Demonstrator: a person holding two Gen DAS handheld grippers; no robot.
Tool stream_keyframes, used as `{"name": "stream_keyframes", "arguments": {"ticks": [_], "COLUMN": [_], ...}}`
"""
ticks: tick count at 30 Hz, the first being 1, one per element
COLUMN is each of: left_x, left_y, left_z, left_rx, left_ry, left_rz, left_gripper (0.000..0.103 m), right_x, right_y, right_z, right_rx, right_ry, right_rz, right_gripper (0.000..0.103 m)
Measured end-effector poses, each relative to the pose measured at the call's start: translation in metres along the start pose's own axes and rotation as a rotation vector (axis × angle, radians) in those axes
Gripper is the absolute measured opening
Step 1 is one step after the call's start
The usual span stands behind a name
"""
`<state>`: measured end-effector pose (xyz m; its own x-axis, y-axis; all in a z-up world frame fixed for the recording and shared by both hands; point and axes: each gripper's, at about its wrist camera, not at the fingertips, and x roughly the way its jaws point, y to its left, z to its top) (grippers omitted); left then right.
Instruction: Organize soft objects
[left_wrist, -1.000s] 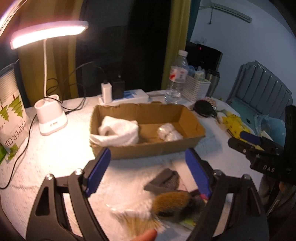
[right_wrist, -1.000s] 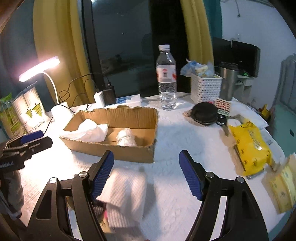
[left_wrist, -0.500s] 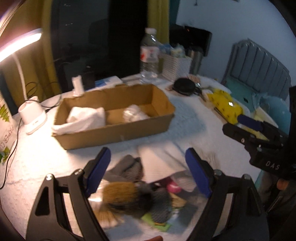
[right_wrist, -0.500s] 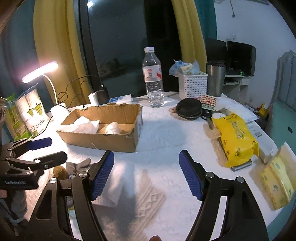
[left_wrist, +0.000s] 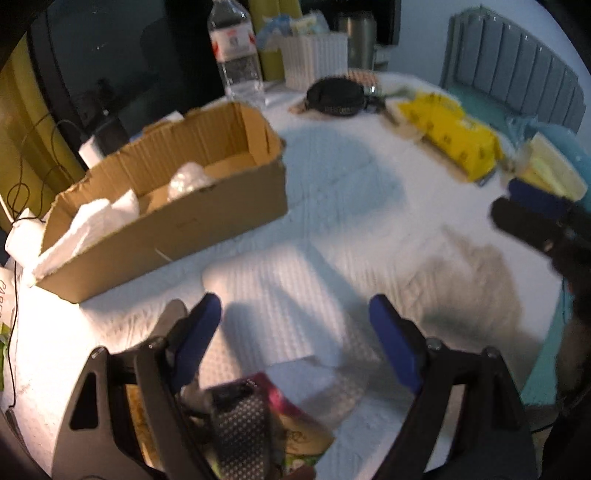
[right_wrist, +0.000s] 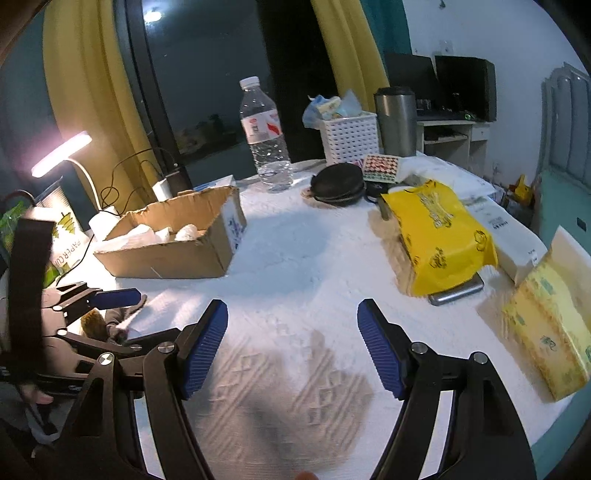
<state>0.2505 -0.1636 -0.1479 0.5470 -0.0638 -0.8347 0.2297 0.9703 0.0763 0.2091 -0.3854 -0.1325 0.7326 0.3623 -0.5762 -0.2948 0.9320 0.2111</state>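
Note:
My left gripper (left_wrist: 295, 332) stands open above a folded white cloth (left_wrist: 280, 291), with nothing between its pads. Just behind it lies a pile of soft items: a dark dotted piece (left_wrist: 240, 417) and a pink-and-green one (left_wrist: 295, 424). The cardboard box (left_wrist: 177, 225) holds a white cloth (left_wrist: 99, 221) and a plastic-wrapped bundle (left_wrist: 188, 177). My right gripper (right_wrist: 291, 347) is open and empty over a flat patterned white cloth (right_wrist: 295, 398). In the right wrist view the left gripper (right_wrist: 122, 319) hangs over a brown fuzzy item (right_wrist: 92, 321), left of the box (right_wrist: 177, 254).
Behind the box stand a water bottle (right_wrist: 264, 133), a white basket (right_wrist: 349, 136), a steel tumbler (right_wrist: 395, 122) and a black round pouch (right_wrist: 338, 184). A yellow packet (right_wrist: 436, 236) and a tissue pack (right_wrist: 546, 325) lie right. A lamp (right_wrist: 61, 155) and cables are left.
The left gripper swung right and dipped, leaving the brown fuzzy pile for the folded white cloth. The right gripper drew right, away from the box and the folded cloth. Both stayed open.

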Motion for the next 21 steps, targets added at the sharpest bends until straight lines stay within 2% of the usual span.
{"name": "stream_keyframes", "arguments": {"ticks": [4,8,11,13,15,17,21], "left_x": [0.01,0.014,0.012,0.011,0.008,0.004,-0.009], "left_y": [-0.004,-0.005,-0.003,-0.001,0.002,0.005,0.012], "left_z": [-0.001,0.0,0.001,0.001,0.001,0.002,0.004], "left_rx": [0.037,0.066,0.076,0.08,0.082,0.073,0.047], "left_ry": [0.036,0.04,0.037,0.032,0.024,0.009,-0.016], "left_rz": [0.033,0.06,0.048,0.037,0.023,-0.002,-0.06], "left_gripper": [0.074,0.058,0.04,0.034,0.019,0.009,0.008], "right_x": [-0.001,-0.002,-0.001,-0.001,-0.002,-0.003,-0.006], "right_y": [-0.014,-0.022,-0.024,-0.024,-0.023,-0.021,-0.015], "right_z": [-0.004,-0.01,-0.015,-0.019,-0.019,-0.02,-0.019], "right_rx": [0.026,0.058,0.078,0.083,0.087,0.088,0.081], "right_ry": [-0.006,-0.01,-0.006,-0.003,-0.004,-0.006,-0.01], "right_rz": [0.0,0.001,0.004,0.002,0.002,0.004,0.005], "right_gripper": [0.076,0.076,0.076,0.076,0.076,0.076,0.076]}}
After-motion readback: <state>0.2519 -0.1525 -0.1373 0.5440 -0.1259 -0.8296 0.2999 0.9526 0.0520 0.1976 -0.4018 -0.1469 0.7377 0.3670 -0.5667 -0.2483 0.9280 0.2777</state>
